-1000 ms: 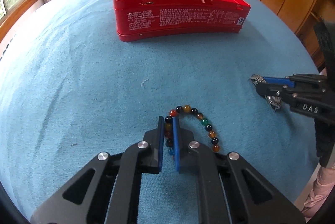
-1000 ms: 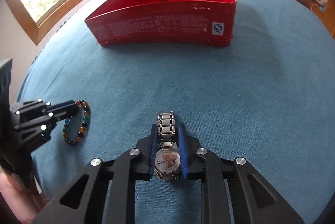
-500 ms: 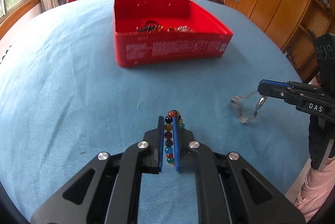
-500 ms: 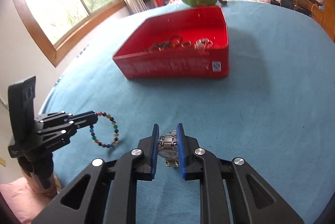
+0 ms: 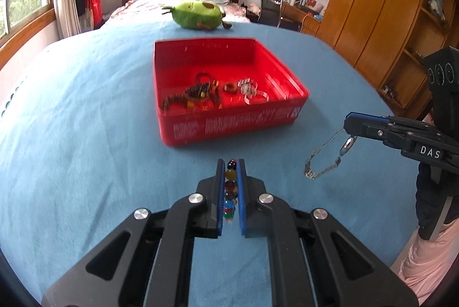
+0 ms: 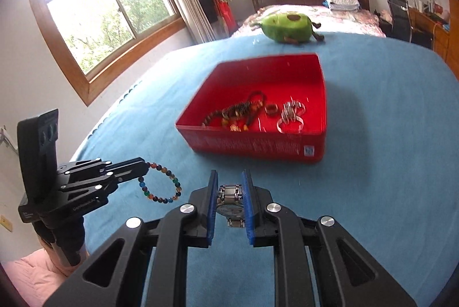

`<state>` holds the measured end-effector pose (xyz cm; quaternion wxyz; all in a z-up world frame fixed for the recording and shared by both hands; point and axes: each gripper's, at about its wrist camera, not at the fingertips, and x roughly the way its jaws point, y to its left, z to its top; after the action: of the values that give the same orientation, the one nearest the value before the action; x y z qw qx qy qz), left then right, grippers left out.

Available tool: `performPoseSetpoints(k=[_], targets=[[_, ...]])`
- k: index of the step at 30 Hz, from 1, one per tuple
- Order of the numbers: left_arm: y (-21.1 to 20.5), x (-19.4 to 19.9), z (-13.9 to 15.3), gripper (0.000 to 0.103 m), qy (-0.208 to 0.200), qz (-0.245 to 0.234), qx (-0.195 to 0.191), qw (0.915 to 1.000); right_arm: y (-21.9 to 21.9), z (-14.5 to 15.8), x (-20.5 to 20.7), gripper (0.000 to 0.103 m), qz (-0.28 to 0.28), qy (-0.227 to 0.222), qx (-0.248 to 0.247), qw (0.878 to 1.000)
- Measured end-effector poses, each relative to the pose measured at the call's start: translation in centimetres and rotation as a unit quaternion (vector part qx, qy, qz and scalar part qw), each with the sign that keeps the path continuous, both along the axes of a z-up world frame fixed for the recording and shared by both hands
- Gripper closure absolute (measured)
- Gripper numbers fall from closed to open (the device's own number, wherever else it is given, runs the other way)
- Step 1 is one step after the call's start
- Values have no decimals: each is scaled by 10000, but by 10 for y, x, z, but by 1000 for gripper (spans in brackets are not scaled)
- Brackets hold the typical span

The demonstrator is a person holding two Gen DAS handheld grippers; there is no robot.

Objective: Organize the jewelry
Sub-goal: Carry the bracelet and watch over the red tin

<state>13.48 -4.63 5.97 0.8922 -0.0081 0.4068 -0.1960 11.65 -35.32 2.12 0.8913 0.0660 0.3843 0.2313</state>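
My left gripper (image 5: 231,172) is shut on a bracelet of coloured beads (image 5: 230,192), held above the blue cloth; from the right wrist the bead bracelet (image 6: 160,186) hangs as a loop from the left gripper (image 6: 145,165). My right gripper (image 6: 229,186) is shut on a silver metal watch (image 6: 231,202); from the left wrist the watch (image 5: 324,160) dangles with its band drooping under the right gripper (image 5: 348,120). A red tin box (image 5: 229,126) stands ahead of both grippers. Inside it lie a dark beaded string (image 5: 195,94), a ring and silver bracelets (image 6: 291,117).
A blue cloth (image 5: 86,134) covers the surface. A green plush toy (image 5: 198,14) lies beyond the box. A bed and windows are behind, wooden cabinets (image 5: 373,5) to the right. A pink sleeve (image 6: 34,278) shows under the left gripper.
Both grippers rose off the cloth, lifting the bead bracelet and the watch. Both views now look down into the red box, showing its contents.
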Motion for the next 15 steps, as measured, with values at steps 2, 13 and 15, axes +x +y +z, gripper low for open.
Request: performPoseSetpoints(k=[2,13,15], targets=[[-2,11,13,97,-102,5,-33,9999,2,10,7,87,2,-55,8,10000],[-19,79,45,97,-311,193,6,9993,11,47,79,87,13,-130,94,9999],[-24,97,40,97,-249,256,44,9994,13,44,97,87,-28,-53,82,9999]])
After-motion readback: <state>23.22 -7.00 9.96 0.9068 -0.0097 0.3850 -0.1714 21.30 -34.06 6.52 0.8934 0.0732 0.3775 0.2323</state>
